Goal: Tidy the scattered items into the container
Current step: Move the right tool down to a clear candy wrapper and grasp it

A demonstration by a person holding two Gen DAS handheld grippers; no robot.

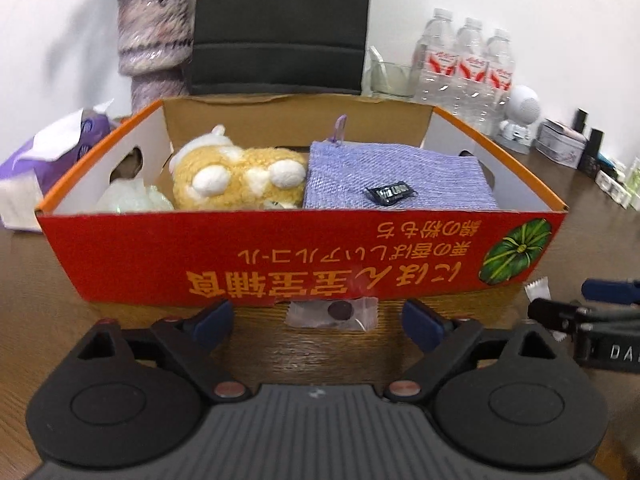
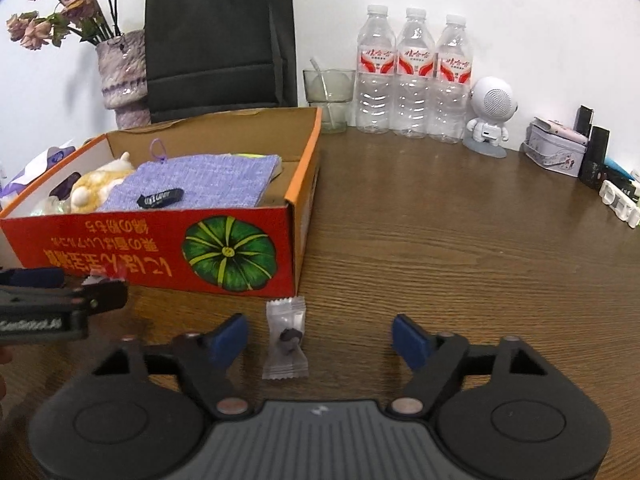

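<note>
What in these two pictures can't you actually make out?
- Left wrist view: the wrapped sweet is blurred; its contents are unclear.
- Left wrist view: the green thing in the box is half hidden by the front wall.
- Right wrist view: the small items at the right edge are too small and distorted to identify.

My left camera looks down low over the worktop (image 1: pixel 60 280), square at the box (image 1: pixel 304 256) up close. My right camera sits further right; both share box and bottles (image 2: pixel 414 76).
</note>
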